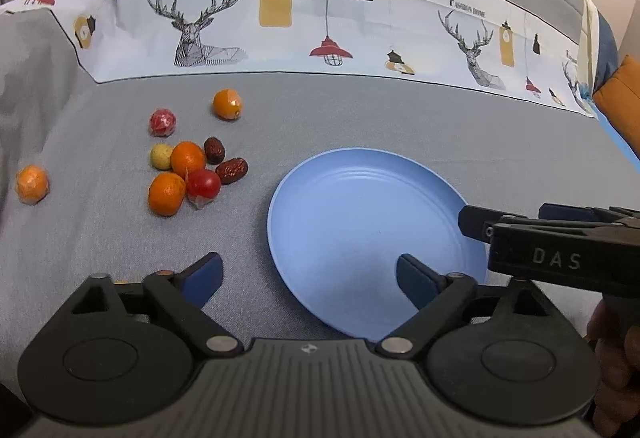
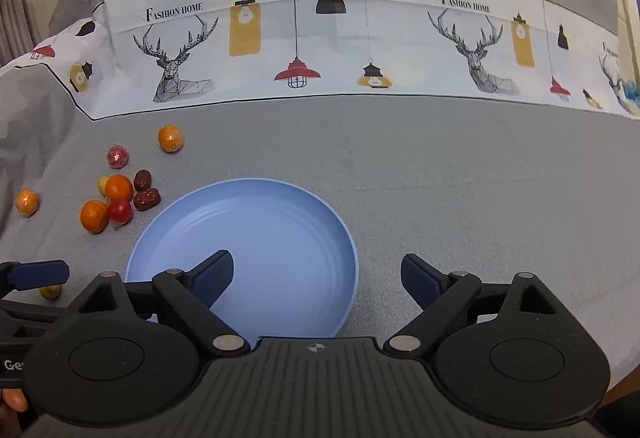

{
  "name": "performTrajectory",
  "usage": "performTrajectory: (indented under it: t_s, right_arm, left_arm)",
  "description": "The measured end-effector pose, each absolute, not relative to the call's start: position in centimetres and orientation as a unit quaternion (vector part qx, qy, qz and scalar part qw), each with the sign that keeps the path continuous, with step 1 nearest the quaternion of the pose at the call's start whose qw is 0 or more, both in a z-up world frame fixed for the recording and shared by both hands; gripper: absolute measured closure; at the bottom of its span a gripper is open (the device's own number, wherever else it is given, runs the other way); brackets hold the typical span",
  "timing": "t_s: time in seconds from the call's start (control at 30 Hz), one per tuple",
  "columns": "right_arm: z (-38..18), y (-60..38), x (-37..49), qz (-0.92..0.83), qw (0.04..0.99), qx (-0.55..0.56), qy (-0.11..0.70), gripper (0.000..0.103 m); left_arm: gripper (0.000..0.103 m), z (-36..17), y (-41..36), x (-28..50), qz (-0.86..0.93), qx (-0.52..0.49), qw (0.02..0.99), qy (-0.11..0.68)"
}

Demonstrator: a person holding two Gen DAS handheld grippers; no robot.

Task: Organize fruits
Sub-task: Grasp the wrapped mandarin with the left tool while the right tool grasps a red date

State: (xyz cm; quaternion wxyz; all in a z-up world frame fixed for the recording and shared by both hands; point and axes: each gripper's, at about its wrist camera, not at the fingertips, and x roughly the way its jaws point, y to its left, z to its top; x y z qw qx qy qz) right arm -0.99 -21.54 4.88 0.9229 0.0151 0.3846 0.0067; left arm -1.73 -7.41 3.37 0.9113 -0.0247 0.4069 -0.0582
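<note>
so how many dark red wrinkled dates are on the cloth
2: one dark red wrinkled date upright behind the fruit cluster, another lying beside it, nearer the round blue plate. More may be hidden.

Both views are taken from low over the gray cloth [image 1: 360, 109], aimed forward toward the deer-print band [image 2: 320, 49] at the back. The left wrist view is set further left, so the blue plate [image 1: 360, 205] lands right of center; in the right wrist view it's seen left of center. Plate, fruit pile [image 2: 116, 197] and band are shared by both.

Loose fruits [image 1: 188, 161] beside blue plate [image 1: 360, 197]
</note>
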Motion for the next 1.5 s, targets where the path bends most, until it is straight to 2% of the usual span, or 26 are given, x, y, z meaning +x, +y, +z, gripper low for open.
performTrajectory:
  t_s: [0.07,0.13,0.17,0.23,0.4,0.5,0.57,0.63,0.67,0.77,0.87,1.2,1.5]
  right_arm:
    - [4.7,-21.7,-1.0,0.002,0.923,0.018,0.384,0.011]
    - [4.8,-21.7,-1.1,-0.001,0.926,0.025,0.378,0.011]
    - [4.9,-21.7,-1.1,-0.004,0.927,0.026,0.374,0.011]
    - [5.0,-21.6,-1.2,-0.008,0.93,0.027,0.368,0.011]
    - [5.4,-21.2,-1.2,0.001,0.933,0.03,0.36,0.011]
    - [5.8,-20.9,-1.1,0.0,0.933,0.037,0.359,0.015]
    - [6.0,-20.9,-1.0,-0.004,0.932,0.039,0.359,0.03]
    - [6.2,-21.0,-0.9,-0.009,0.932,0.047,0.36,0.04]
    - [6.3,-21.0,-0.9,-0.009,0.931,0.052,0.36,0.048]
    - [6.7,-21.1,-0.9,0.002,0.93,0.074,0.36,0.06]
    - [7.1,-20.2,-0.5,0.021,0.929,0.085,0.359,0.069]
    - [9.8,-14.8,6.8,0.179,0.893,0.091,0.403,0.069]
    - [3.1,-9.4,12.7,0.19,0.863,0.064,0.464,0.067]
  left_arm:
    - [0.025,3.5,-7.4,-1.8,-0.062,-0.023,0.91,0.41]
    - [0.044,3.9,-7.3,-1.9,-0.071,-0.023,0.905,0.418]
    - [0.048,4.2,-7.0,-1.9,-0.079,-0.028,0.9,0.427]
    - [0.062,5.0,-6.5,-1.8,-0.097,-0.039,0.893,0.438]
    - [0.077,8.2,-5.3,0.7,-0.143,0.001,0.885,0.442]
    - [0.079,9.2,-4.6,3.0,-0.207,0.034,0.872,0.441]
    - [0.081,9.1,-3.7,3.8,-0.239,0.046,0.872,0.425]
    - [0.081,8.2,-2.1,4.2,-0.238,0.038,0.882,0.404]
    - [0.082,7.4,-0.9,5.0,-0.209,0.006,0.881,0.424]
    - [0.084,7.7,2.6,6.4,-0.129,-0.069,0.894,0.424]
    - [0.085,7.2,6.6,7.4,-0.069,-0.174,0.879,0.439]
    - [0.084,7.1,9.3,8.1,0.004,-0.196,0.866,0.46]
    - [0.083,6.3,13.2,8.9,0.099,-0.181,0.86,0.466]
